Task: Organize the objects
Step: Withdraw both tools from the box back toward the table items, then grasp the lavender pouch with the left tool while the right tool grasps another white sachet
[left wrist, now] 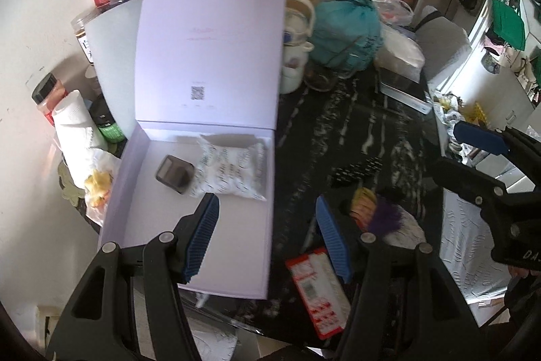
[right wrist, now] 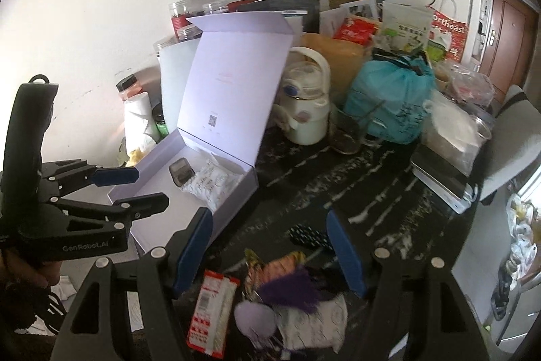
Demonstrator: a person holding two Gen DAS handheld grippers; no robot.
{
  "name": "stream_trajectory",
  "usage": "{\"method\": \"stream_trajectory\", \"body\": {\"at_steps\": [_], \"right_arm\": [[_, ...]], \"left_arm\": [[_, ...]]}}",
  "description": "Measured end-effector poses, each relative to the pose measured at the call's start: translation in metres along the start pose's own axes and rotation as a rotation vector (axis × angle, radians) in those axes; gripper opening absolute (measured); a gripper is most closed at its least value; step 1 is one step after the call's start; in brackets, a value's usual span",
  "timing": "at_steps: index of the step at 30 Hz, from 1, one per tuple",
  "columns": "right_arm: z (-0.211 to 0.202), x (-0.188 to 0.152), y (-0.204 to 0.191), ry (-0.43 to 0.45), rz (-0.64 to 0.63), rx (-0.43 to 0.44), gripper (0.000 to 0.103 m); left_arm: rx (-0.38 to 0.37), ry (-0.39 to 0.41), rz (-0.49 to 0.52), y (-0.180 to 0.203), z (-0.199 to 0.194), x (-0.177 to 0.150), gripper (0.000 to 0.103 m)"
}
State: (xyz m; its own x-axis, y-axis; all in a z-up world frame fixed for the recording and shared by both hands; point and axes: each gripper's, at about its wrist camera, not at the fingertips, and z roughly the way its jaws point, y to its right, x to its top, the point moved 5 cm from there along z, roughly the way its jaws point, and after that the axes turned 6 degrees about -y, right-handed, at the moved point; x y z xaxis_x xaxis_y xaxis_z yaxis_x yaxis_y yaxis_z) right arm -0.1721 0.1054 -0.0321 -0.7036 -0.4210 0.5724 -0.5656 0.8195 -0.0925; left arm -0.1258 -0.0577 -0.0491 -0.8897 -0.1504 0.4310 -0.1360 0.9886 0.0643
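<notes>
Inside the lilac box [left wrist: 128, 192]: one dark case [left wrist: 175, 174], one white packet [left wrist: 230, 171]; both tools [left wrist: 267, 236] [right wrist: 270, 247] gape empty.

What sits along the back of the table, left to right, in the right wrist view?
Paper towel roll → open lavender box → white kettle → teal bag → white scale.

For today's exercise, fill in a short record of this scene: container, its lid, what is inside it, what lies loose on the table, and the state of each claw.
container: lilac box
lid: open, standing upright
inside: dark small case beside white sachet
loose on table: red-and-white packet, purple tassel, black dotted item
left claw: open, empty
right claw: open, empty
</notes>
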Motion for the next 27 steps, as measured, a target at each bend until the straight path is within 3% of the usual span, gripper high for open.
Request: {"method": "stream_trajectory", "body": {"at_steps": [13,27], "right_arm": [[-0.024,-0.052,0.037,-0.023,0.012,-0.004,0.071],[-0.011,-0.102,0.075,-0.096,0.034,0.024,0.071]], "left_arm": [[-0.06,-0.03,0.002,0.076,-0.001,-0.047,0.058],[-0.114,-0.098,-0.045,0.125,0.036,-0.084,0.058]]}}
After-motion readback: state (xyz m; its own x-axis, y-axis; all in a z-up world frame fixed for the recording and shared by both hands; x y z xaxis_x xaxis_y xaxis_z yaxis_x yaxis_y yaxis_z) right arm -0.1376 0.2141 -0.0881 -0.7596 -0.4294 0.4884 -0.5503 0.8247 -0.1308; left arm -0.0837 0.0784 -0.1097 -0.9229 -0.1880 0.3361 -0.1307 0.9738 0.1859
